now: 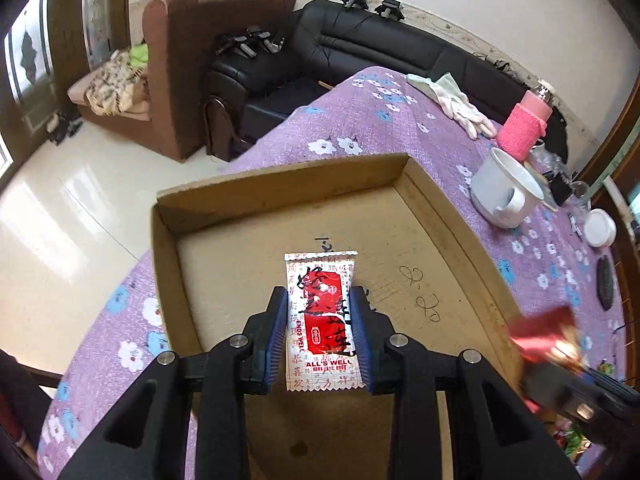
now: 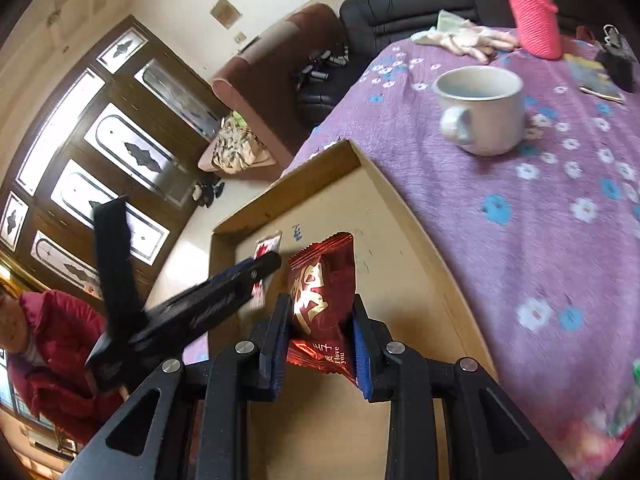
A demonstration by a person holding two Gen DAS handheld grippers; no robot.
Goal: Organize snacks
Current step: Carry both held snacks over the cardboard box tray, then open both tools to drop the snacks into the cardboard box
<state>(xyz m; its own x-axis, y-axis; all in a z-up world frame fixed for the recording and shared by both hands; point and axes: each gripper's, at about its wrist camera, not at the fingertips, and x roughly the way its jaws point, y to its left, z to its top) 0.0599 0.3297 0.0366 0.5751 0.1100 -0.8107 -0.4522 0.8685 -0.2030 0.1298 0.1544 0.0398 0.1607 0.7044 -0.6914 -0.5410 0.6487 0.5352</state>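
Below both tools lies the cardboard tray (image 1: 280, 200), open-topped on the purple flowered surface (image 1: 360, 128), its bare floor straight ahead of and beneath each set of fingers. Either packet, I judge, has only to go down and be let go; neither has to travel sideways. The left tool (image 1: 322, 336) is closed narrow on a white-and-red snack packet (image 1: 320, 312), whose long axis runs along the fingers, pointing toward the tray's far wall. The right tool (image 2: 320, 340) is likewise clamped on a dark red snack packet (image 2: 320, 300), long axis also forward. Each seems about equally near the tray floor.

From the left wrist, the right tool appears only as a blurred red shape at the tray's right wall. From the right wrist, the left tool crosses on the left with its packet above the far-left corner, and a person in a red jacket (image 2: 48, 340) shows beyond.
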